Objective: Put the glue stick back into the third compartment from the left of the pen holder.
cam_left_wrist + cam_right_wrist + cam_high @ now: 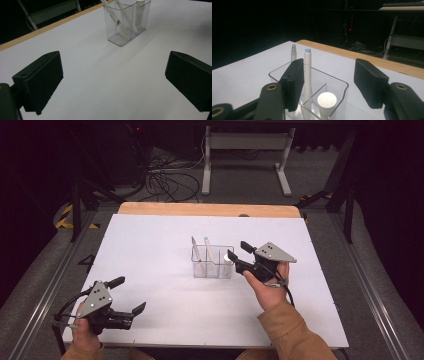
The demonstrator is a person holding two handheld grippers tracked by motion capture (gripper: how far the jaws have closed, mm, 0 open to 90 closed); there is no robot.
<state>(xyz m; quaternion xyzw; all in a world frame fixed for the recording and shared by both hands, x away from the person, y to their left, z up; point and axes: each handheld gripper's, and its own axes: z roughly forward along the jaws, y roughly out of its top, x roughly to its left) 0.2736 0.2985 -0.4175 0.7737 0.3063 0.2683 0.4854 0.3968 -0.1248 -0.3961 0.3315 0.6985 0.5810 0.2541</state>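
- The right gripper [236,255] hangs just over the clear holder [212,261] mid-desk, its fingers [293,83] released around nothing; a sideways drift could clip the rim and tip it.
- The white tube [326,102] stands in the near compartment, and the tall pens [307,72] could be knocked.
- The left gripper [127,296] rests spread and empty, well apart from the holder.

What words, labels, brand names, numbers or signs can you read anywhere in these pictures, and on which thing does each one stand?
None can be read.
Clear holder: no label or print.
Two pens and the white tube in it: plain, no lettering visible.
Left gripper and right gripper: only screws and holes on the grey plates, no marking.
Yellow and black striped tape on the floor: a warning pattern, no words.
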